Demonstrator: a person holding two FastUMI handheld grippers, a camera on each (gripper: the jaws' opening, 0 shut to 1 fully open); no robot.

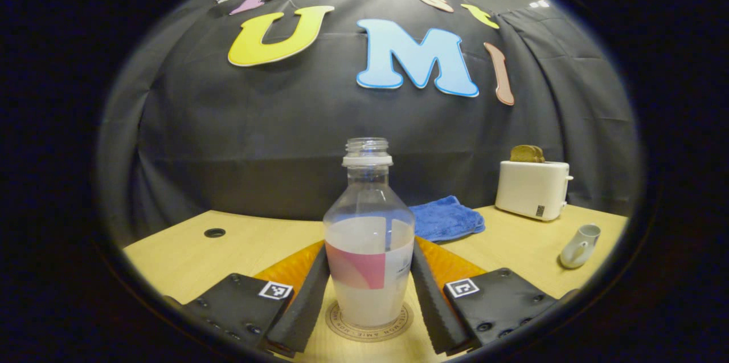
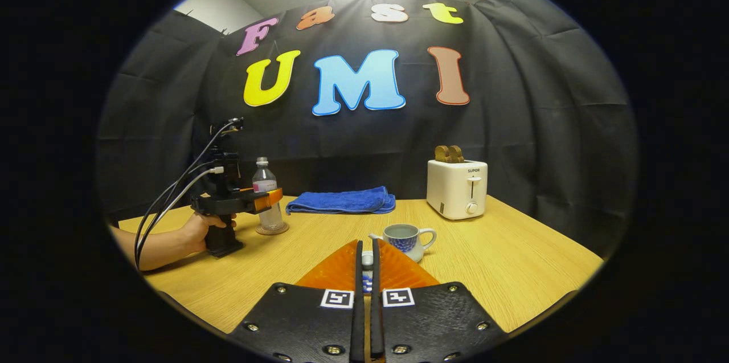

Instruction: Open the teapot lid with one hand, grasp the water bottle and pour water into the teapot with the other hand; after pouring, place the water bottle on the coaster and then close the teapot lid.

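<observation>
Clear uncapped plastic water bottle (image 1: pixel 369 249), partly full, upright on round brown coaster (image 1: pixel 369 329) on light wood table (image 1: pixel 250 243). Left gripper (image 1: pixel 369 294) fingers flanking bottle, close against its sides; contact unclear, cannot tell whether gripping. Seen also from right gripper view, held by a hand (image 2: pixel 200 232) beside bottle (image 2: pixel 266 198). Right gripper (image 2: pixel 367 272) nearly closed, pinching small white lid (image 2: pixel 367 260) with blue pattern. White teapot (image 2: pixel 405 239), lid off, just ahead. Blue towel (image 2: pixel 342 201) and white toaster (image 2: pixel 457 188) at back.

Overhead light brightens my table (image 2: pixel 512 260) evenly; shadows lie soft and short. Both views stay sharp, though fisheye bending curves the table edge and darkens the rims.
</observation>
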